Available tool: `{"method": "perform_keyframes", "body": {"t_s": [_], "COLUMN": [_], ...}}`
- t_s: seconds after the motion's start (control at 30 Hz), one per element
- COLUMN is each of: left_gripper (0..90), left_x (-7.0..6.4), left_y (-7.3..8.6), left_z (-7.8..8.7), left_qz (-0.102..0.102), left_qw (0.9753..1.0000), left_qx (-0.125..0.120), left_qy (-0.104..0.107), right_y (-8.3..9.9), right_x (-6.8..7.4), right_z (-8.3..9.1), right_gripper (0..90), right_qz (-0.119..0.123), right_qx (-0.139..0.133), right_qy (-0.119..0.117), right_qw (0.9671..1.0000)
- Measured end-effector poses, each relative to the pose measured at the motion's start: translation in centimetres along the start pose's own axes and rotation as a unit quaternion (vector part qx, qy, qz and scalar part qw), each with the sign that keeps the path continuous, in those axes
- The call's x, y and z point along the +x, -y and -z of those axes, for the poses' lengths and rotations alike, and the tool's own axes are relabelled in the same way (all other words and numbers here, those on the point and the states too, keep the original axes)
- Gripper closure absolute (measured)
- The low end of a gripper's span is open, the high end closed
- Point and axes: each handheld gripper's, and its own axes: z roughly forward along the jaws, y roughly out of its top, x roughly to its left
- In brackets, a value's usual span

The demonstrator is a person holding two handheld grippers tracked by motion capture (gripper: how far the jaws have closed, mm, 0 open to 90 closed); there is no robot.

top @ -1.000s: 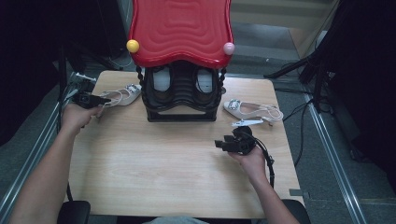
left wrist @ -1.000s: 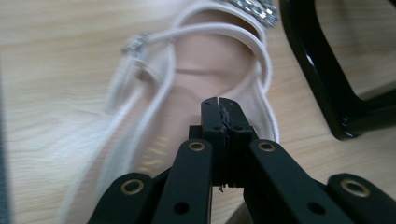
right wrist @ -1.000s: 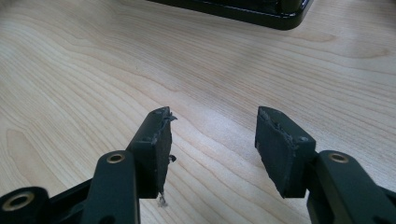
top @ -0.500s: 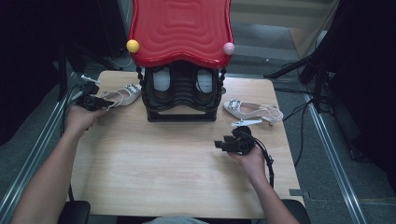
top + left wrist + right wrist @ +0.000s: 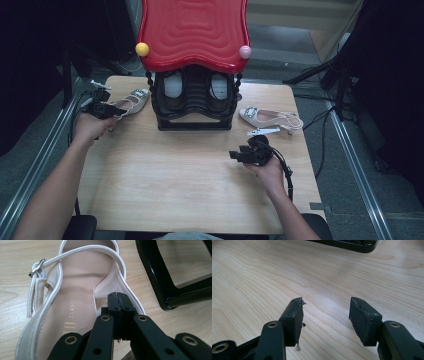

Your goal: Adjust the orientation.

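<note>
Left gripper [image 5: 117,300] at counter's [image 5: 190,175] far-left corner, jaws clenched on side rim of left shoe [image 5: 75,297]. Shoe lies flat on counter, just left of black rack [image 5: 194,102]; buckle strap [image 5: 37,267] loose across heel. Right gripper [image 5: 325,312] low over bare wood at right, jaws released, gripping nothing. Second shoe [image 5: 270,119] lies right of rack.

A wooden table [image 5: 165,185] holds a black shoe rack [image 5: 195,107] at the back, in the middle. One pale shoe [image 5: 131,101] lies just left of the rack. Another shoe [image 5: 270,118] (same pale color) lies to its right.
</note>
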Motion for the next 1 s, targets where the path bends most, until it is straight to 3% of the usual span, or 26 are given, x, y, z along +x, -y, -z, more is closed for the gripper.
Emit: {"method": "perform_keyframes", "body": {"t_s": [0.13,0.37,0.43,0.47,0.6,0.77,1.0], "left_gripper": [90.0,90.0,90.0,90.0,90.0,87.6,84.7], "left_x": [-0.6,-1.3,-1.7,-1.9,-1.9,-1.9,-1.4], "left_y": [-0.1,-0.3,-0.4,-0.5,-0.5,-0.6,-0.6], "left_z": [0.0,-0.4,-0.4,-0.5,-0.7,-0.8,-0.1], "left_qz": [-0.001,0.002,-0.007,0.000,0.009,0.001,0.006], "left_qw": [0.9999,0.9999,0.9998,0.9999,0.9997,0.9995,0.9999], "left_qx": [0.004,0.009,0.014,0.008,0.009,0.019,0.010], "left_qy": [0.012,0.012,0.015,0.015,0.022,0.024,0.006], "right_y": [0.0,0.0,0.0,0.0,0.0,-0.1,-0.1], "right_x": [0.0,0.1,0.1,0.1,0.2,0.2,0.3], "right_z": [-0.1,-0.1,-0.2,-0.2,-0.2,-0.4,-0.4], "right_gripper": [46.2,46.2,46.1,46.1,46.0,46.0,46.0], "right_qz": [0.001,0.001,0.002,0.004,0.006,0.007,0.010], "right_qx": [0.001,0.002,0.004,0.004,0.006,0.007,0.010], "right_qy": [0.001,0.002,0.002,0.001,0.003,0.003,0.006], "right_qw": [1.0000,1.0000,1.0000,1.0000,1.0000,0.9999,0.9999]}}
